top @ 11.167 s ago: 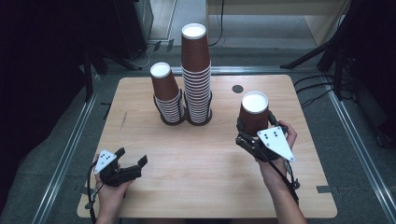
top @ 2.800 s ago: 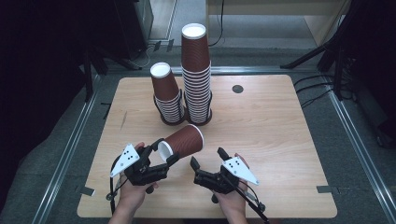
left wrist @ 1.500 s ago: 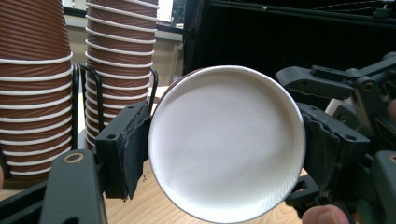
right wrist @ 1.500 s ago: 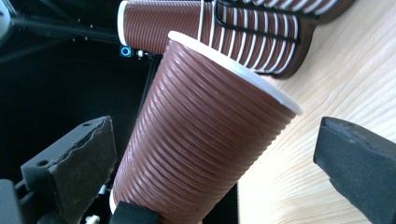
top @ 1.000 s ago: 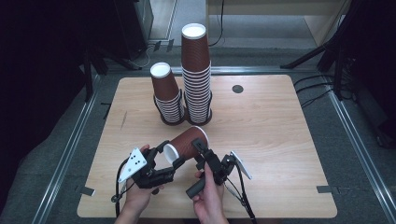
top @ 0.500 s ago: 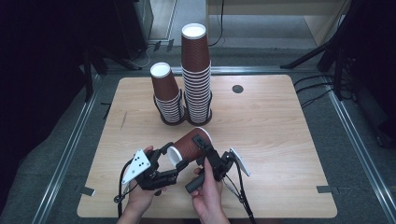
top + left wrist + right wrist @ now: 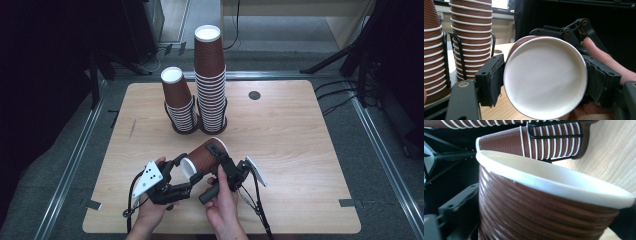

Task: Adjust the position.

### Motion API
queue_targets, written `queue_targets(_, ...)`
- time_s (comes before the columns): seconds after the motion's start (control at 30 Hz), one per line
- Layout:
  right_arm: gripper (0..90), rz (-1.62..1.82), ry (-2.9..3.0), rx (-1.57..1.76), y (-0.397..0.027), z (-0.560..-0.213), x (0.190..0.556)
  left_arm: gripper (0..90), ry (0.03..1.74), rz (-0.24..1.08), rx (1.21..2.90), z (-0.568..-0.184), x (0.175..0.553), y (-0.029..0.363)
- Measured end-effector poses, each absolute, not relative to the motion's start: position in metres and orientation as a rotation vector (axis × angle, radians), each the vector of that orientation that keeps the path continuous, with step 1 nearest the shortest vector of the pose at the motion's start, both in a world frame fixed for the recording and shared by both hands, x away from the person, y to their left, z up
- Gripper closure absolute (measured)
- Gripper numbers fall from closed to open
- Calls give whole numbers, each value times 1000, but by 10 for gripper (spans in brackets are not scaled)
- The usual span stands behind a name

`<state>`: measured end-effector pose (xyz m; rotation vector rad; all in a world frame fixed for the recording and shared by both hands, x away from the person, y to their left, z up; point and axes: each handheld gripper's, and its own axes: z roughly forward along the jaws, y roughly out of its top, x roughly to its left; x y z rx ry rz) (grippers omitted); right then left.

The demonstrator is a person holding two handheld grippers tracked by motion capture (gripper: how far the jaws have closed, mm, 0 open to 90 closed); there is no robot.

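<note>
A brown ribbed paper cup (image 7: pixel 204 156) lies on its side in the air over the table's front middle. My left gripper (image 7: pixel 184 172) is shut on its narrow end. In the left gripper view the white base (image 7: pixel 545 76) sits between both pads (image 7: pixel 495 80). My right gripper (image 7: pixel 220 156) straddles the cup just below the white rim (image 7: pixel 554 182). Its jaws press on the wall from both sides, with one finger (image 7: pixel 456 206) at the lower left of the right gripper view.
Two upside-down stacks of the same cups stand in black wire holders at the table's back middle, a short stack (image 7: pixel 179 106) and a tall stack (image 7: pixel 210 75). A small black disc (image 7: pixel 254 95) sits to their right. The wooden table (image 7: pixel 305 150) ends at metal rails.
Long before, my right gripper held the cup upright at the right. It then passed to my left gripper. Over the last second the right jaws stayed around the rim end with hardly any shift.
</note>
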<state>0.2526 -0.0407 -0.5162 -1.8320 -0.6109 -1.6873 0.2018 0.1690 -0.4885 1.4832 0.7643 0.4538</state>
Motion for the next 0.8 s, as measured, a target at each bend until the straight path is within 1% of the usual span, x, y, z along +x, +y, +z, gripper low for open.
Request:
queue_targets(0.2, 61, -1678, -614, -1825, -42, -516, 253, 238, 761, 453, 1484, -489, 202, 169)
queue_targets(0.57, 68, -1706, -640, -1816, -42, -515, 252, 229, 753, 442, 1489, -489, 202, 171)
queue_targets(0.63, 68, -1729, -655, -1823, -42, -514, 252, 212, 749, 439, 1485, -489, 201, 171)
queue_targets(0.8, 68, -1769, -662, -1843, -44, -511, 252, 137, 775, 432, 1488, -489, 203, 173)
